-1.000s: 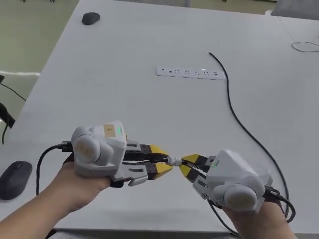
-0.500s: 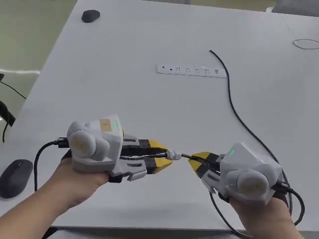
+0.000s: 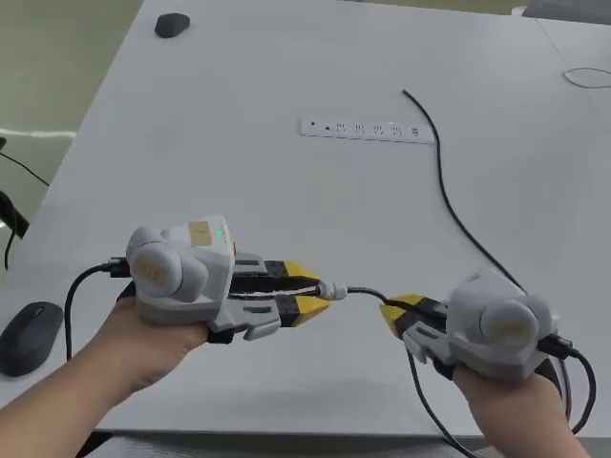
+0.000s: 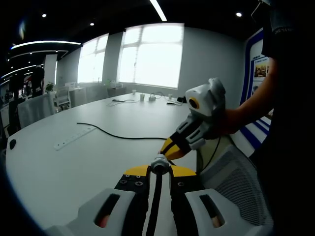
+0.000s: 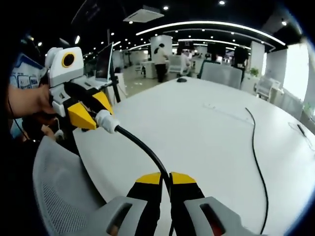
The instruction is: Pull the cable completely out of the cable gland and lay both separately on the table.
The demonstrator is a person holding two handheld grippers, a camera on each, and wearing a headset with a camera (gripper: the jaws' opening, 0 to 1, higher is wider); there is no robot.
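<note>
Low in the head view, two grippers face each other tip to tip above the near edge of the white table (image 3: pixel 239 191). The left gripper (image 3: pixel 310 291), just left of centre, has its yellow-tipped jaws drawn narrow around the one cable gland (image 3: pixel 331 290), a small pale fitting that juts from the tips. In the left gripper view the gland (image 4: pixel 159 164) sits between the tips at bottom centre. The right gripper (image 3: pixel 393 310), at lower right, is pinched tight on the one black cable (image 3: pixel 363 291), which spans the short gap into the gland. In the right gripper view the cable (image 5: pixel 140 147) curves from the closed jaws at bottom centre up and left into the gland (image 5: pixel 105 119). Cable and gland are joined and held off the table.

A tan sticker (image 3: pixel 200 232) on top of the left gripper's housing carries marks too small to read.

On the table, a near mouse (image 3: pixel 27 334) lies at the lower left edge. One white power strip (image 3: pixel 368 130) with a row of sockets lies at upper centre. One black lead (image 3: pixel 458 219) runs from past the strip's right end down toward lower right. A far mouse (image 3: pixel 172 24) sits at top left, and a thin white cord (image 3: pixel 587 76) at upper right. On the wall at upper right of the left gripper view hangs a blue poster (image 4: pixel 257 64), possibly with text, but too blurred to read.
</note>
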